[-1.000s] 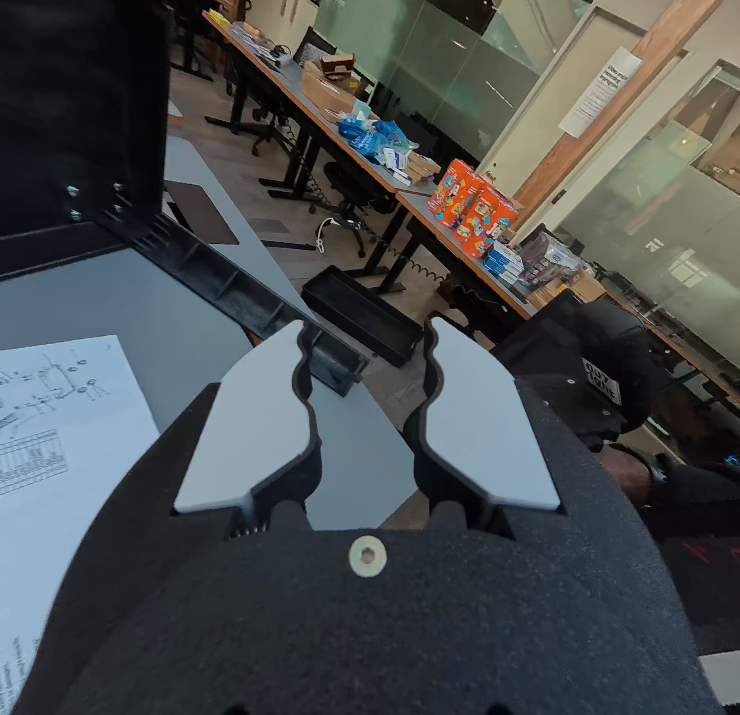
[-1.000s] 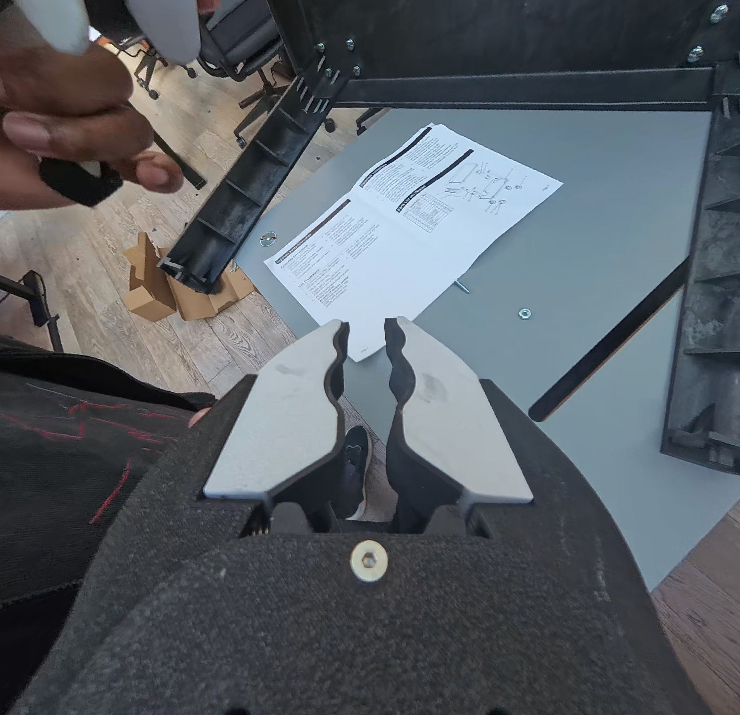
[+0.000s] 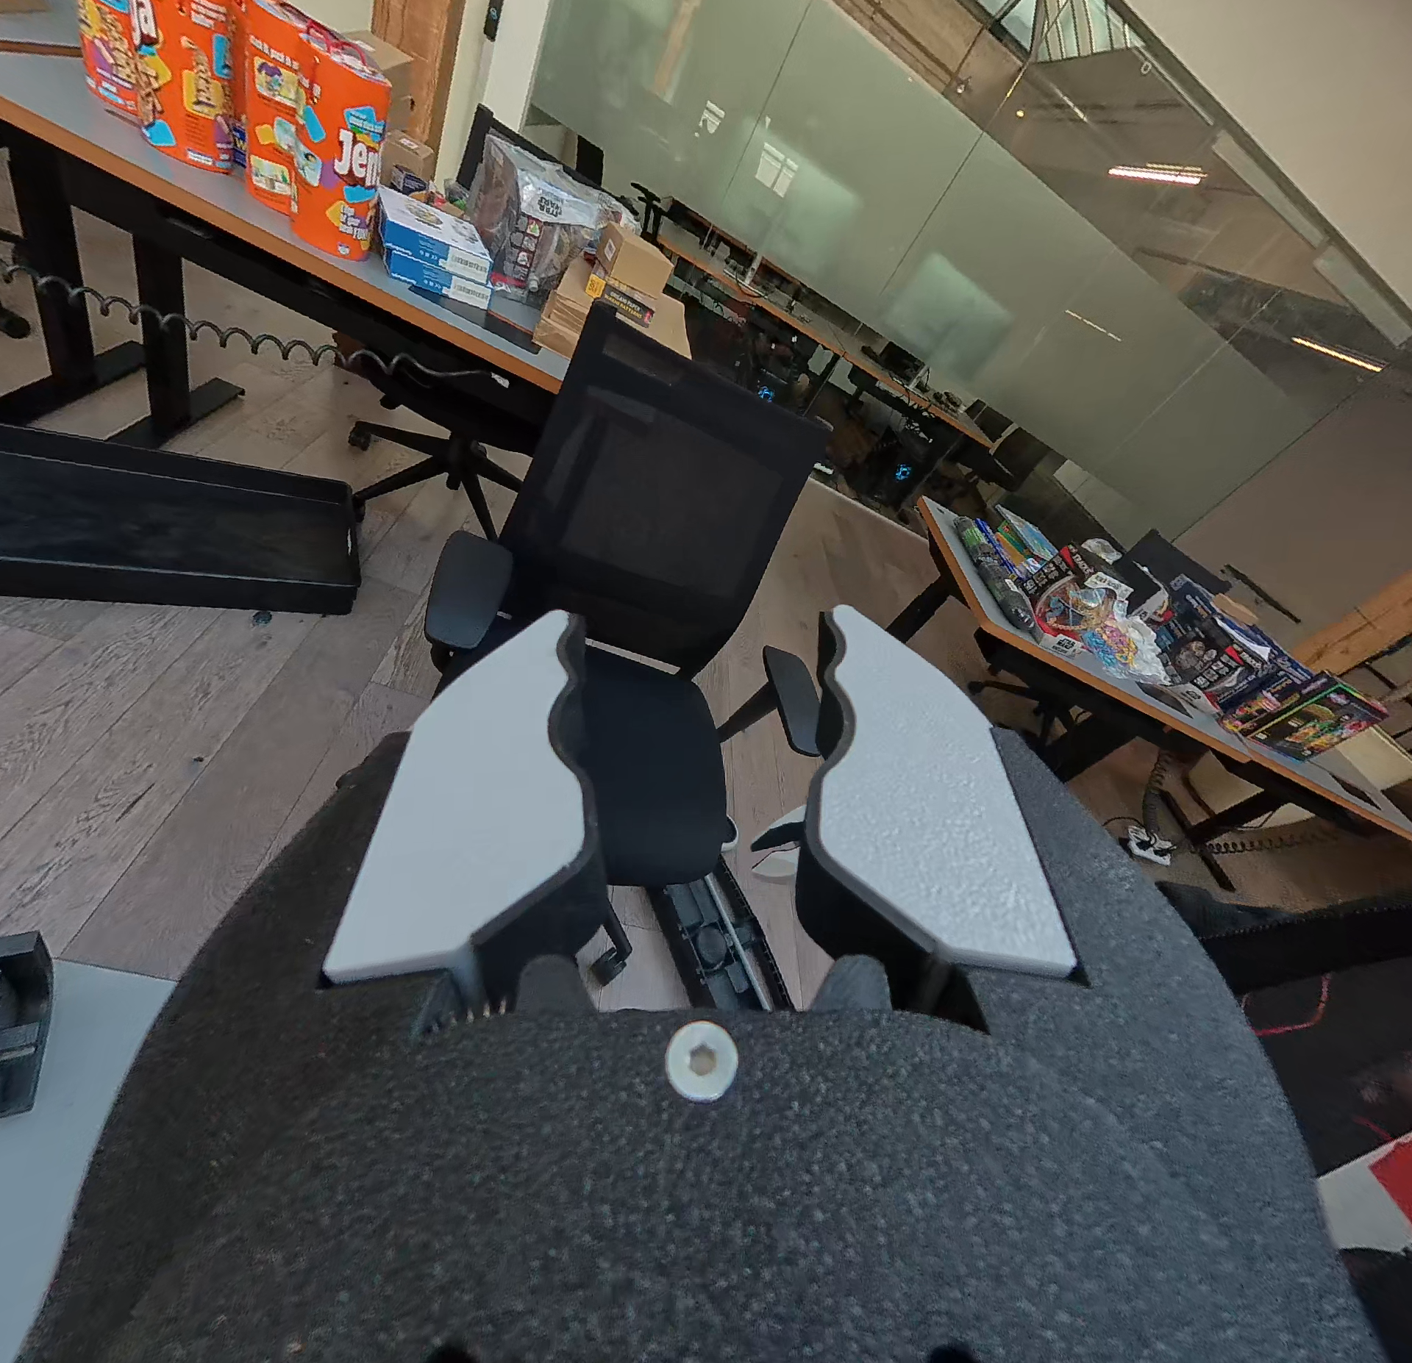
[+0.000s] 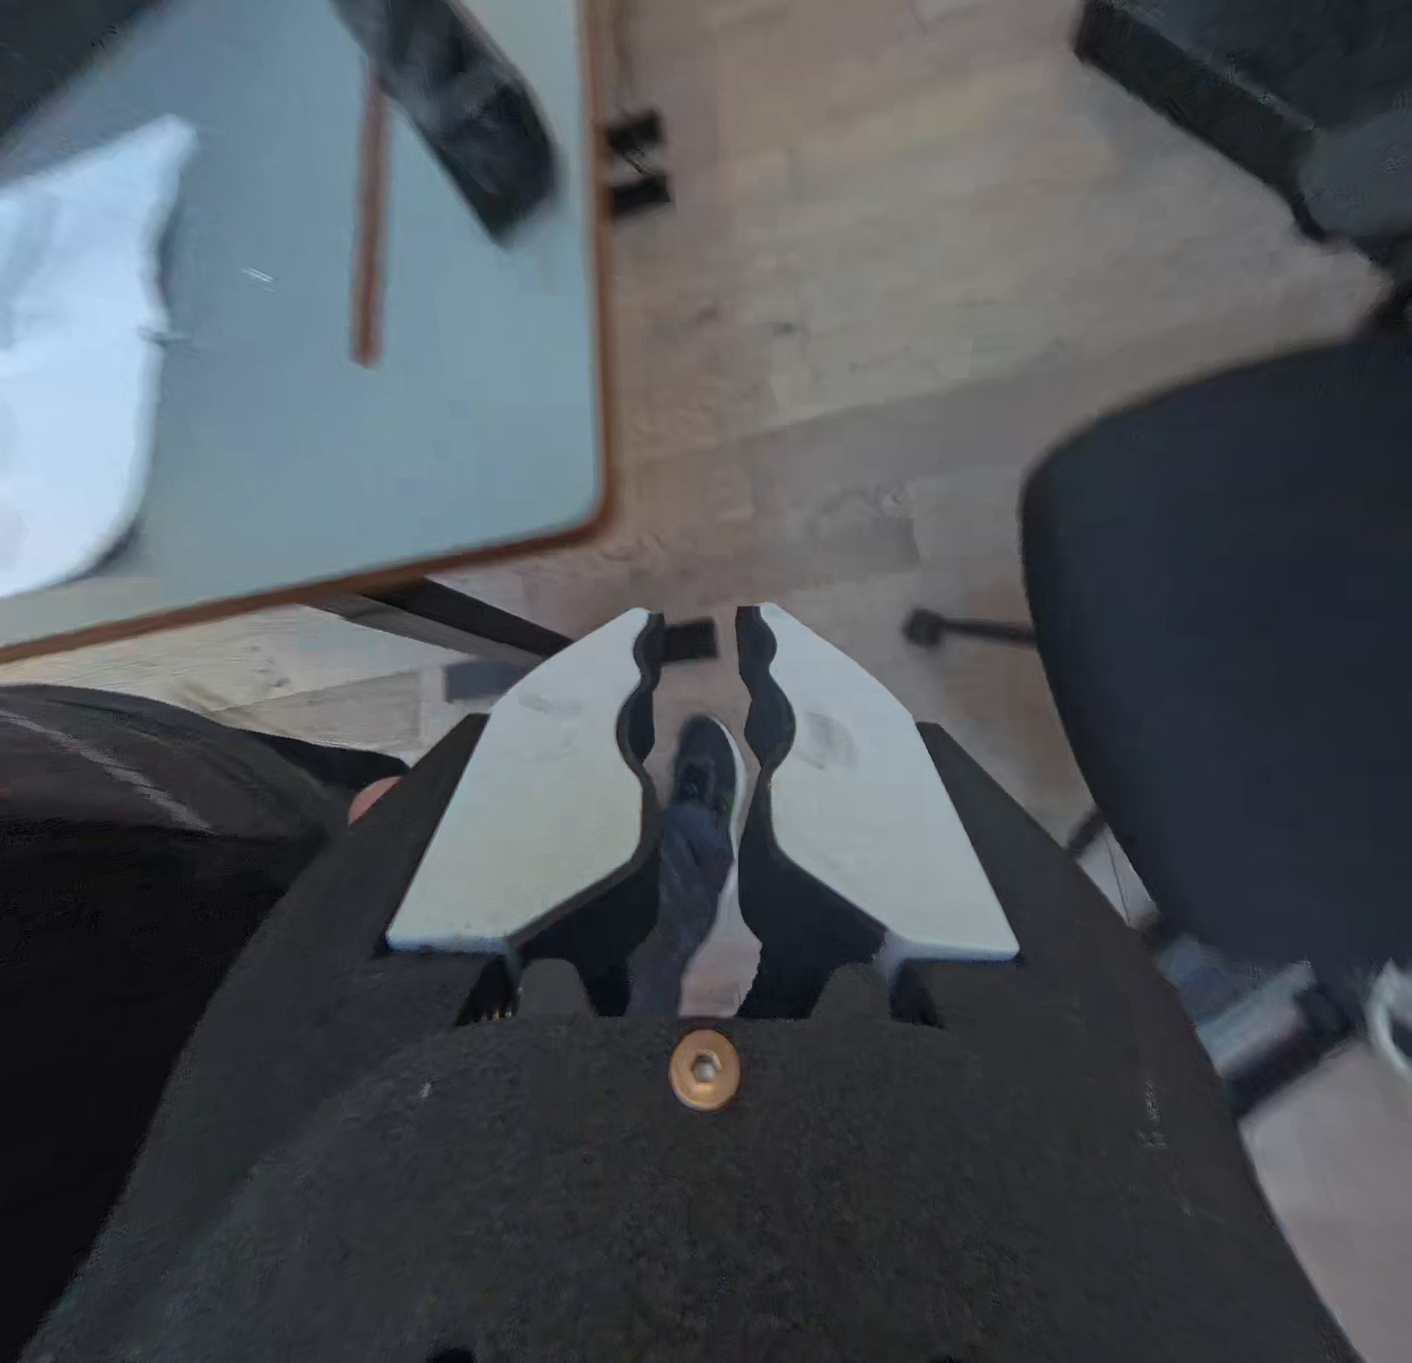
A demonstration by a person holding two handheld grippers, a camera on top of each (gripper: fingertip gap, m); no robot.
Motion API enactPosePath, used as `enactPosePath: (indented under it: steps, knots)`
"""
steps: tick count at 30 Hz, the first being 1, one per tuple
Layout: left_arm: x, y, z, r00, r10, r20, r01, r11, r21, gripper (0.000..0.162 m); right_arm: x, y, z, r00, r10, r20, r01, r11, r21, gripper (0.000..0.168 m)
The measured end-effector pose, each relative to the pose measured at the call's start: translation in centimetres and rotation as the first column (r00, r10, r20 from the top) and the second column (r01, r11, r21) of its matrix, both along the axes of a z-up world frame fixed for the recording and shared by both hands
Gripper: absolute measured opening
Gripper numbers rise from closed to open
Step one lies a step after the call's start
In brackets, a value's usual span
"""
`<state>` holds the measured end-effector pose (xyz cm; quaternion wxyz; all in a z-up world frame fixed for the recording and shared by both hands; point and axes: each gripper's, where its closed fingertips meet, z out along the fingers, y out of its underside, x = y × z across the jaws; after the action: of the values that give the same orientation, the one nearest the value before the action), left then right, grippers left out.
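The left gripper (image 3: pixel 699 704) is held in free air with its fingers spread wide and empty; a black mesh-backed office chair (image 3: pixel 657 517) stands well ahead on the wooden floor (image 3: pixel 153 715). A long black plastic tray (image 3: pixel 176 532) lies on that floor to the left, apparently empty. The right gripper (image 4: pixel 699 685) points down at the floor, its fingers parted by a narrow gap and grasping nothing. The grey bench (image 4: pixel 474 410), bearing a blurred white paper sheet (image 4: pixel 69 349), lies up and left of the right gripper's fingers, apart from them.

The black office chair (image 3: pixel 649 532) is faced level by the left wrist view; it (image 4: pixel 1222 639) is overlooked steeply, close alongside, by the blurred right wrist view.
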<state>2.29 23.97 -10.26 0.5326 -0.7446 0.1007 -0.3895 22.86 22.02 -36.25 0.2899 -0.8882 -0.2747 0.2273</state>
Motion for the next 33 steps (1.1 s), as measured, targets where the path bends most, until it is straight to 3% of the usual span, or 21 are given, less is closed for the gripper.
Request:
enactPosePath:
  steps: [1,3,5,8,11,13,16,21,28,33]
  knots:
    - [-0.1,-0.4,0.1,1.000,0.001,0.006,-0.001,1.000,0.003,0.058,5.5,-0.4,-3.7,0.991,-0.120,0.064,0.124,0.990,-0.068,0.020]
    - [-0.4,-1.5,-0.2,1.000,-0.007,0.019,0.007,1.000,-0.004,0.058,15.2,-2.3,-9.1,0.923,-0.370,0.105,0.384,0.895,-0.226,0.021]
    - [-0.5,-3.1,-0.9,0.999,-0.033,0.013,0.033,0.999,-0.018,0.058,20.8,-4.7,-10.9,0.880,-0.447,0.162,0.475,0.838,-0.269,0.023]
    - [0.1,-6.2,-2.3,0.994,-0.112,0.010,0.112,0.993,-0.025,0.058,20.2,-8.7,-12.2,0.927,-0.242,0.286,0.322,0.906,-0.276,0.023]
    - [1.8,-8.9,-4.5,0.975,-0.203,0.088,0.208,0.977,-0.051,0.058,16.2,-14.1,-14.4,0.912,0.011,0.411,0.149,0.923,-0.354,0.029]
    - [3.7,-10.2,-5.5,0.953,-0.272,0.131,0.282,0.957,-0.066,0.058,14.5,-16.4,-15.1,0.893,0.010,0.450,0.163,0.924,-0.345,0.031]
    - [6.5,-11.3,-5.0,0.931,-0.354,0.090,0.358,0.933,-0.027,0.058,15.1,-19.7,-15.5,0.895,-0.126,0.428,0.303,0.875,-0.377,0.031]
    - [11.5,-11.3,-2.6,0.890,-0.428,0.159,0.430,0.903,0.022,0.058,24.0,-24.1,-15.1,0.846,-0.221,0.485,0.437,0.809,-0.394,0.033]
    - [23.0,-9.2,-6.3,0.772,-0.622,0.130,0.631,0.775,-0.037,0.057,35.0,-23.3,-14.3,0.790,-0.385,0.478,0.569,0.751,-0.335,0.038]
    - [35.0,-5.8,-7.7,0.654,-0.746,0.128,0.756,0.650,-0.078,0.056,38.0,-20.8,-15.9,0.813,-0.380,0.440,0.524,0.807,-0.271,0.040]
